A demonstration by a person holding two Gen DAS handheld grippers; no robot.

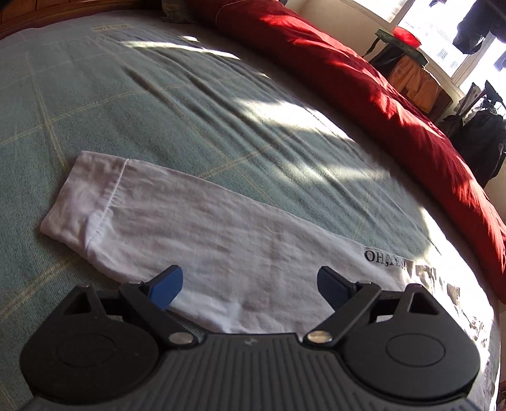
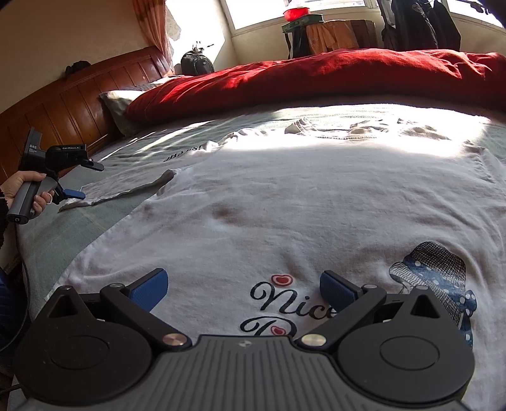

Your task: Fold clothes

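A white T-shirt (image 2: 300,202) with a "Nice" script print and a hat picture lies flat on the bed, print side up. Its left sleeve (image 1: 164,218) stretches out over the green plaid bedcover (image 1: 95,95). My left gripper (image 1: 249,286) hovers open just over that sleeve, with nothing between its blue pads. In the right wrist view, a hand holds the left gripper (image 2: 76,194) at the sleeve's tip. My right gripper (image 2: 243,291) stands open above the shirt's lower front, over the lettering.
A red duvet (image 2: 332,72) is bunched along the far side of the bed. A wooden headboard (image 2: 63,104) and a pillow (image 2: 117,101) stand at the left. Beyond the bed are a stool with a red bowl (image 2: 297,12), hanging dark clothes and sunlit windows.
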